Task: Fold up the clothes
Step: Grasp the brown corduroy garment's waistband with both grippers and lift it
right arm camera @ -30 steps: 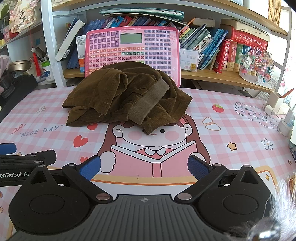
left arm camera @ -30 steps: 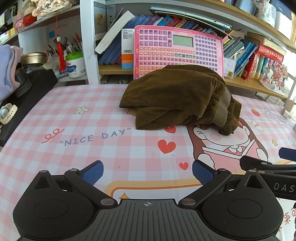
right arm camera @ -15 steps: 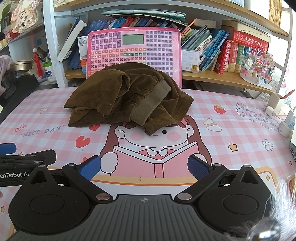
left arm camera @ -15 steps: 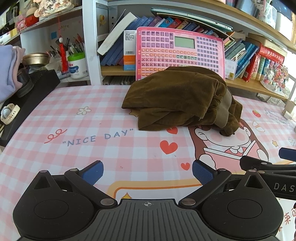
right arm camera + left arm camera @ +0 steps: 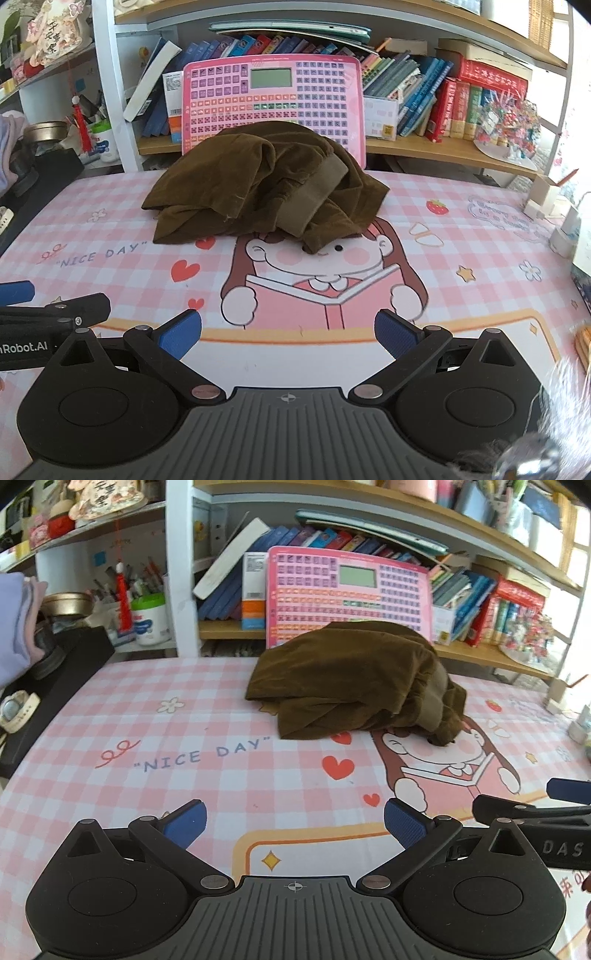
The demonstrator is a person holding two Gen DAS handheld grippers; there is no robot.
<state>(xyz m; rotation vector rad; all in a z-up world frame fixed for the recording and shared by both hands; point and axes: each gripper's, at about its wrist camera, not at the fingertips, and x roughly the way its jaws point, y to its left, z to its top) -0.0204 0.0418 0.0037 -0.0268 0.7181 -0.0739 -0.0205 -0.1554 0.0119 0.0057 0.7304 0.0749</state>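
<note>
A crumpled brown corduroy garment (image 5: pixel 354 683) lies in a heap at the far middle of the pink checked table mat (image 5: pixel 207 738); it also shows in the right wrist view (image 5: pixel 266 188) with its tan waistband on top. My left gripper (image 5: pixel 293 821) is open and empty, low over the near part of the mat, well short of the garment. My right gripper (image 5: pixel 288 334) is open and empty, also near the front, beside the left one.
A pink keyboard toy (image 5: pixel 273 99) leans against the bookshelf right behind the garment. A black box (image 5: pixel 55 679) with a watch stands at the left edge. Small white items (image 5: pixel 565 229) sit at the right edge. Books fill the shelf (image 5: pixel 443 151).
Both views have shifted slightly; the garment now sits a little farther right and lower in the frames. Both grippers stay open and empty.
</note>
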